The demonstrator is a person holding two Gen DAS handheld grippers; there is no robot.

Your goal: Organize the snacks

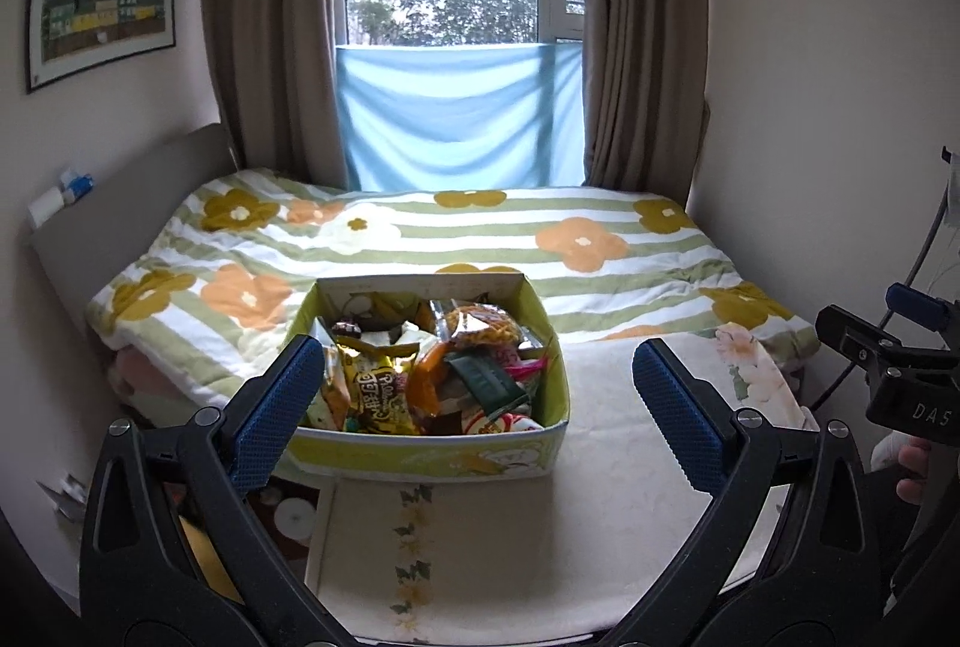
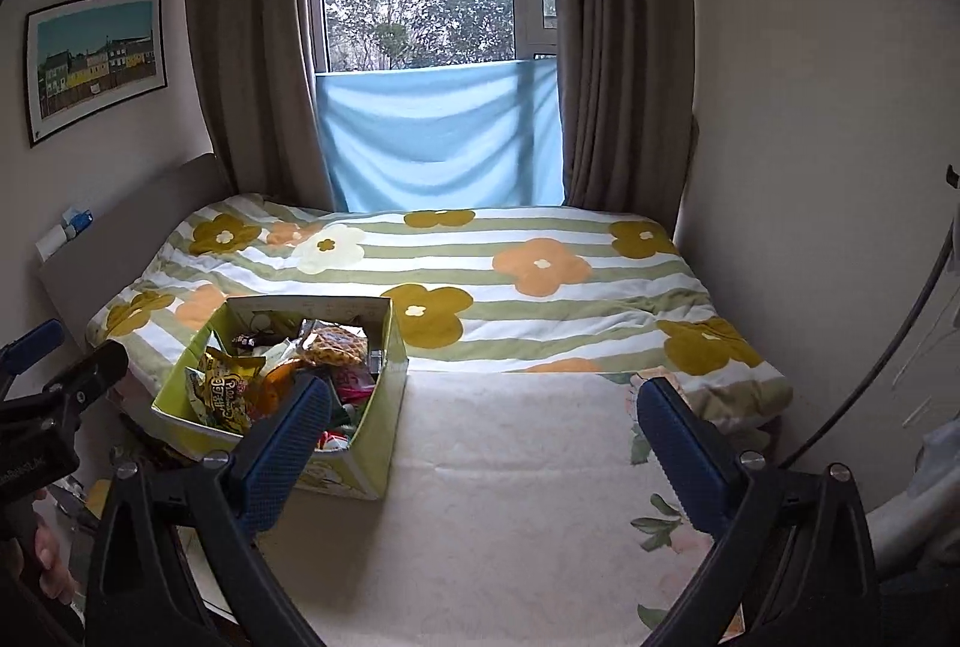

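Looking along your left hand-held gripper (image 1: 477, 407), you have its blue pads (image 1: 273, 410) spread wide and holding nothing, with the snack box (image 1: 420, 452) sitting straight ahead on the cream blanket (image 1: 600, 467) at the foot of the bed (image 1: 540, 239). The box is heaped: a yellow snack bag (image 1: 375, 398), an orange packet (image 1: 429, 386), a dark green wrapper (image 1: 489, 380) and a netted bag (image 1: 486, 326) overlap, so a hasty pinch could catch two wrappers at once or crush what is inside. The bedding is soft, so pressing down into the pile may tip or slide the cardboard box rather than seat your grip. The box's left front corner sits close to the blanket's edge, with clutter on the floor below; a sideways tug could drag it off.

From the right wrist view, your right hand-held gripper (image 2: 483, 431) is likewise spread and empty, hanging over bare blanket to the right of the box. Its left pad (image 2: 282, 452) overlaps the box's near wall (image 2: 378, 443) in the picture (whether it touches the cardboard I cannot tell from this angle). Your left hand-held gripper's body shows at the left edge, just beside the box, so both tools reaching in together risk colliding over that narrow opening. Slick foil wrappers may also slip from a light pinch and drop between bed and wall.
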